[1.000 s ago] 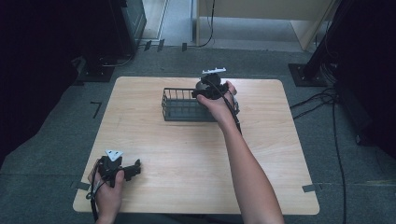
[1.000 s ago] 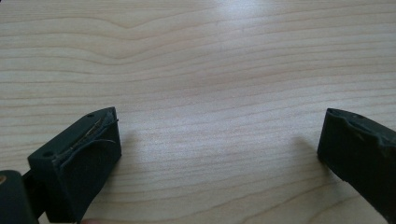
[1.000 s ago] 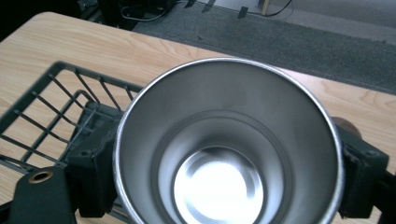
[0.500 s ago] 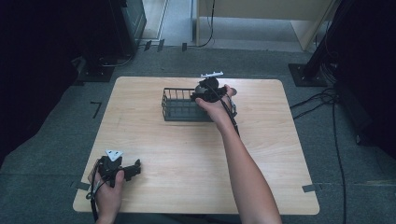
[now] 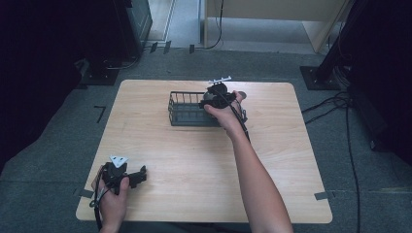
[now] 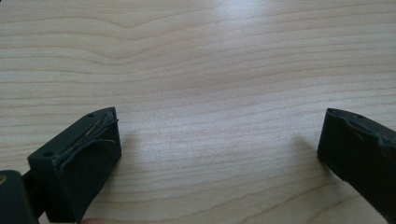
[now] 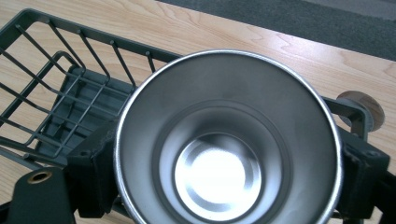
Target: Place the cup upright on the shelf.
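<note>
High view: a dark grey wire basket (image 5: 177, 104) with upright bars is sitting on the far half of the pale rectangular wooden table (image 5: 194, 160), its long side running left to right. The right gripper (image 5: 214, 99) is hanging over the basket's right end, with the person's right forearm reaching out to it across the table.

In the right gripper view, that right gripper (image 7: 224, 172) is pinching a shiny round stainless-steel cup (image 7: 229, 140). One black jaw is pressing on each side of the wall, and the open mouth is facing the camera. The cup is empty, with its bright bottom showing. It is sitting at the right end of the wire basket (image 7: 56, 70), within the rim line. Whether it is resting on the basket's floor I cannot tell. The rest of the basket is holding nothing, and its solid dark floor is showing through the bars. A small round wood-coloured knob (image 7: 362, 109) is sticking out at the basket's end.

The left gripper (image 5: 141, 175) is lying at the near left corner of the table, close to the near edge. In the left gripper view, the left gripper (image 6: 219, 154) is keeping its jaws spread wide, with bare wood between them.

Open tabletop is lying between the basket and the near edge, and to the right of the basket as well.
</note>
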`<state>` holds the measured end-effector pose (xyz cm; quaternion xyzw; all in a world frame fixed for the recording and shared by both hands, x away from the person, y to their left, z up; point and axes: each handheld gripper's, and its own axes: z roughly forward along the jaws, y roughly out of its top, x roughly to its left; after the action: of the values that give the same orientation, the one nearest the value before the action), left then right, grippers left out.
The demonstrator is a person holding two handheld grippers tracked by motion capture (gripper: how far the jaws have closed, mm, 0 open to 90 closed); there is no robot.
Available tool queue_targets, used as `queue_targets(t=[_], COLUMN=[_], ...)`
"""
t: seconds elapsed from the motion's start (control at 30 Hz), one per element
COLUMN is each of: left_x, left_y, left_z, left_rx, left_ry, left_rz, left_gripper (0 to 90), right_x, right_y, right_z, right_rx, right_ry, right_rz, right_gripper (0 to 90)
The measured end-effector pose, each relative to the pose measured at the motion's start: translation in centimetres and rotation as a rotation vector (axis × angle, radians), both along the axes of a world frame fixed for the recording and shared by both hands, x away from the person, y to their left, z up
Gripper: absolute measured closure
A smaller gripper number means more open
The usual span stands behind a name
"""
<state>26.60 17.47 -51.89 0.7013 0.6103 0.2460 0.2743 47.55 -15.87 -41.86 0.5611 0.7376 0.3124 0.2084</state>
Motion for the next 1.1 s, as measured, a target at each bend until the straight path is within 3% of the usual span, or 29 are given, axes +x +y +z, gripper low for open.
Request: queue_targets(t=[0.23, 0.6, 1.1], left_x=[0.0, 0.1, 0.1], left_y=[0.0, -0.1, -0.1], left_z=[0.0, 0.0, 0.0], left_rx=[0.0, 0.0, 0.001], left_ry=[0.0, 0.001, 0.001], left_rz=[0.0, -0.007, -0.007], left_gripper=[0.0, 0.0, 0.0], right_x=[-0.1, -1.7, -4.9], right_y=[-0.4, -1.1, -4.6], right_z=[0.5, 2.1, 2.9], right_rx=[0.018, 0.038, 0.067], right_ry=[0.001, -0.036, -0.077], right_rz=[0.0, 0.016, 0.002], right_gripper=[0.0, 0.0, 0.0])
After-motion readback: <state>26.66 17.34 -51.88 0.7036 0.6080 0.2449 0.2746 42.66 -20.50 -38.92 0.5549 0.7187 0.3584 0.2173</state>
